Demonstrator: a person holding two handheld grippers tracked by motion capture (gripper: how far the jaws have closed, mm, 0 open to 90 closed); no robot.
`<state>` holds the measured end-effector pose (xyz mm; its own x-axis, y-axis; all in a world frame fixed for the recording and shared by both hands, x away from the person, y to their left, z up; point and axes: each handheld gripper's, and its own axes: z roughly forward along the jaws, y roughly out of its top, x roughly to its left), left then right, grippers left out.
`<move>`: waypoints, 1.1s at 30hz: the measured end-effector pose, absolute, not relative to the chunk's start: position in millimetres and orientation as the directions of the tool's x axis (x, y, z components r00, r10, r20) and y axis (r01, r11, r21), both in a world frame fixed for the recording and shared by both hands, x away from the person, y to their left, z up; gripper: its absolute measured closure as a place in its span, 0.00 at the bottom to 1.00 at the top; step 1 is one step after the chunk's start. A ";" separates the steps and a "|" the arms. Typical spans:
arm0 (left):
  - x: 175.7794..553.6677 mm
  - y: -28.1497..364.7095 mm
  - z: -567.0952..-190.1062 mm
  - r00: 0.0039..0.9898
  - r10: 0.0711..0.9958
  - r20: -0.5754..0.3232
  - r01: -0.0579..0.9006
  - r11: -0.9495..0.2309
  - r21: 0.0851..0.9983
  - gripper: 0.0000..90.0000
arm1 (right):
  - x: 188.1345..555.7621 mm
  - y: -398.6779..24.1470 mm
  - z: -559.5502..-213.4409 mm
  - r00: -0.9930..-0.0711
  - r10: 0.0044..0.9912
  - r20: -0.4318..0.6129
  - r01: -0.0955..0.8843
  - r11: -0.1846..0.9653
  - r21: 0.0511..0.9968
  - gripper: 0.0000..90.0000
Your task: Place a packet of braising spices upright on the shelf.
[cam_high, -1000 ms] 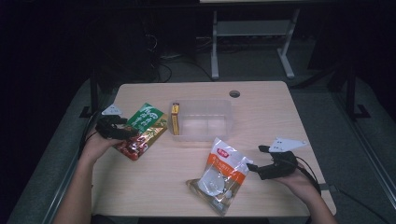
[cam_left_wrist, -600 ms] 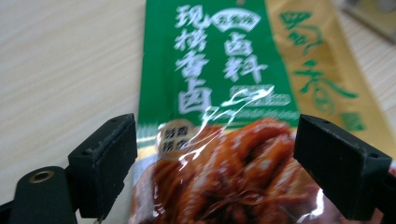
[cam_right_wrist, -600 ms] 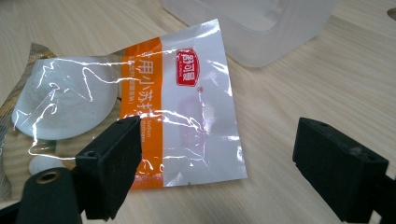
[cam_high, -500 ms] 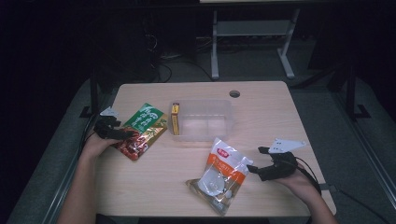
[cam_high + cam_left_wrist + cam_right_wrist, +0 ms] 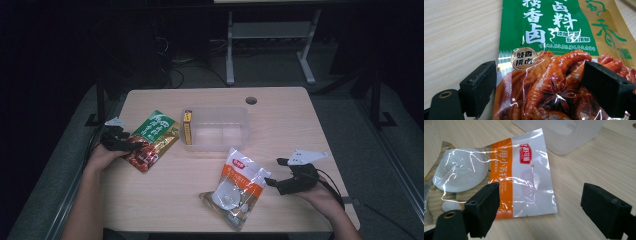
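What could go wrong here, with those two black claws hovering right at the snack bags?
The left gripper stands open over the flat green and red sauce packet; its glossy film lies flush on the table, so the jaws may slide off instead of pinching it. The right gripper is open at the corner of the white and orange pouch; a corner grip could let the lumpy contents swing or tear the film.

Two snack pouches: green-and-red pouch (image 5: 152,140), orange-and-white pouch (image 5: 237,186). One clear plastic tub (image 5: 220,129), one yellow box (image 5: 187,126). Two grippers: left gripper (image 5: 131,146), right gripper (image 5: 275,172).
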<state>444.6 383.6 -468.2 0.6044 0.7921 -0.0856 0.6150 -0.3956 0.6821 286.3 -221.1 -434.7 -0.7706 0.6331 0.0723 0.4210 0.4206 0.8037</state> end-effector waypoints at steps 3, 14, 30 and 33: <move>444.1 383.2 -467.6 0.610 0.789 -0.080 0.613 -0.405 0.678 0.15 | 286.3 -221.2 -434.6 -0.772 0.632 0.071 0.418 0.421 0.805 0.17; 436.9 380.1 -464.9 0.647 0.762 -0.037 0.569 -0.450 0.689 0.54 | 285.8 -220.3 -434.5 -0.772 0.632 0.068 0.419 0.425 0.803 0.17; 434.6 377.7 -460.4 0.669 0.742 -0.044 0.565 -0.469 0.679 0.96 | 287.4 -219.9 -433.6 -0.773 0.628 0.094 0.428 0.405 0.808 0.17; 434.4 377.2 -460.8 0.664 0.746 -0.056 0.567 -0.453 0.688 0.98 | 288.2 -219.7 -432.9 -0.776 0.623 0.101 0.433 0.408 0.804 0.17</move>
